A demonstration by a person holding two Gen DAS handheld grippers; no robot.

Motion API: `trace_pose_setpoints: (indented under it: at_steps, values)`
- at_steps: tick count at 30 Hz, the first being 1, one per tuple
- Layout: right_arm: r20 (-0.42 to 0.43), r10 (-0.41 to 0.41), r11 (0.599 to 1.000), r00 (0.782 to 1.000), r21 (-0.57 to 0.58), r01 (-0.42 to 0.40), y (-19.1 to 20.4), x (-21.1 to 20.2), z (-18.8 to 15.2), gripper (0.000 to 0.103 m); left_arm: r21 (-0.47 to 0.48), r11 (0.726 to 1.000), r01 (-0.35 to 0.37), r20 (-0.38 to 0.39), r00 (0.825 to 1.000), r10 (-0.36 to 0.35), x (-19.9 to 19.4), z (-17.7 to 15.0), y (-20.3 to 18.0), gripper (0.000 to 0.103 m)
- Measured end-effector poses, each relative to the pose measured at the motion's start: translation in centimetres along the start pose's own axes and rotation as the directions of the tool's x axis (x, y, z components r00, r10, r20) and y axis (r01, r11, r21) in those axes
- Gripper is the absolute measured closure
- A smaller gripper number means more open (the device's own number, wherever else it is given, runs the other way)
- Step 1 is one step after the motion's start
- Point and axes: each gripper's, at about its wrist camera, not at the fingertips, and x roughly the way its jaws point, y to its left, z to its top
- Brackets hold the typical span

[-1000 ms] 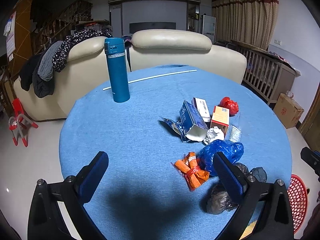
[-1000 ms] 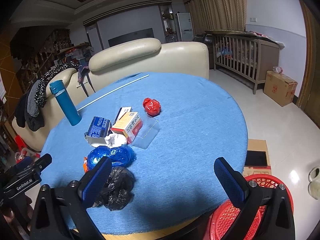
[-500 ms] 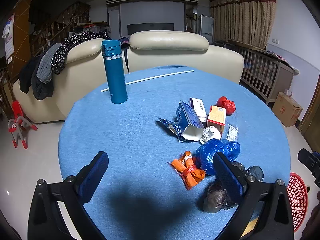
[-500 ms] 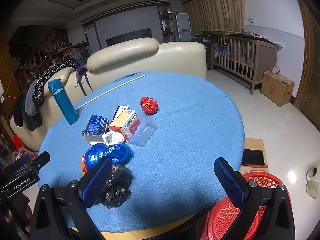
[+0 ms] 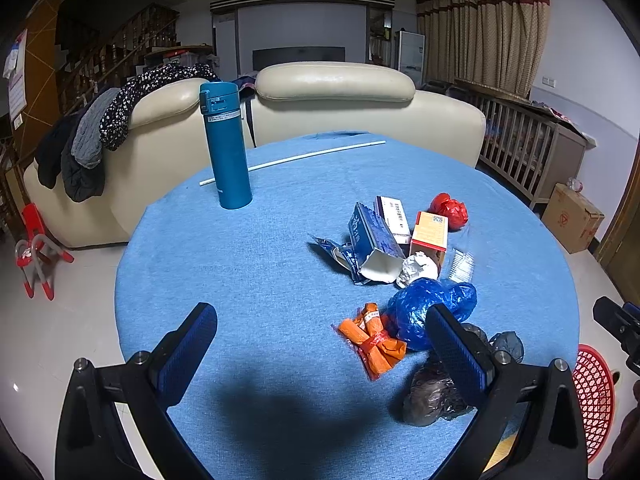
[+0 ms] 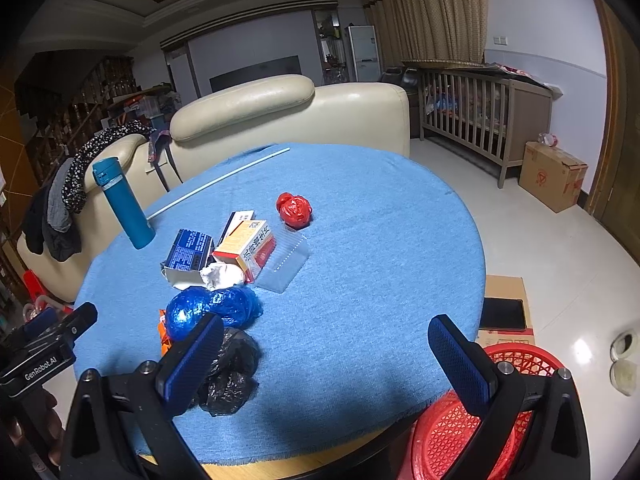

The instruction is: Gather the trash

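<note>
- Your left gripper (image 5: 320,344) hangs above the near edge of the round table (image 5: 256,264) with its jaws spread wide and nothing between them; your right gripper (image 6: 326,354) is just as wide and just as empty.
- All the trash sits in one cluster on the blue cloth, well to the right of the teal flask (image 5: 226,146). Leave the flask standing, along with the white rod (image 5: 296,158) behind it.
- Farthest from the flask, at the near rim, lies the black bag (image 6: 228,372), with the blue bag (image 6: 212,310) just behind it and touching it. Beside the blue bag is the orange wrapper (image 5: 372,336).
- Closer to the flask are the torn blue carton (image 5: 374,242), the orange box (image 6: 248,246), a white paper wad (image 6: 222,274) and a clear plastic tray (image 6: 286,260); the red ball of plastic (image 6: 294,208) sits at the far side of the cluster.
- The red basket (image 6: 460,420) stands on the floor under the table's near edge, on your right side, and is probably where it all goes.
- I'd start with the black bag: it is nearest your right gripper and the basket.
- Come down over its bunched middle, not a loose flap, since thin film slips out.
- Close firmly, then lift straight up so it does not drag the blue bag off the edge.
</note>
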Motion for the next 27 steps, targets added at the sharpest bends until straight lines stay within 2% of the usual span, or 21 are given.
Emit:
trace_pose_setpoints:
  at_steps: [17,20,22,24,27]
  values:
    - [-0.022,-0.003,1.0,1.0,0.002,0.003,-0.4,0.5,-0.8,0.0,-0.015,1.0,0.013,-0.022,1.0,-0.014,0.7,-0.9,0.4,0.0]
    - [-0.05,0.034,0.999,0.998,0.005,-0.034,-0.6,1.0,-1.8,0.0,-0.029,1.0,0.009,-0.037,0.999,-0.01,1.2,-1.8,1.4,0.0]
    - [-0.081,0.087,0.996,0.993,0.0,-0.088,-0.3,1.5,-2.6,0.0,-0.037,0.999,0.008,-0.053,0.999,-0.01,1.7,-2.4,2.0,0.0]
    - [-0.128,0.15,0.988,0.98,-0.028,-0.155,0.7,2.4,-3.6,0.0,-0.045,0.999,0.008,-0.075,0.997,-0.011,2.4,-3.0,2.5,0.0]
    - [-0.19,0.199,0.975,0.961,-0.061,-0.214,2.6,3.8,-4.5,0.0,-0.061,0.998,0.001,-0.1,0.995,-0.007,3.1,-3.8,3.3,0.0]
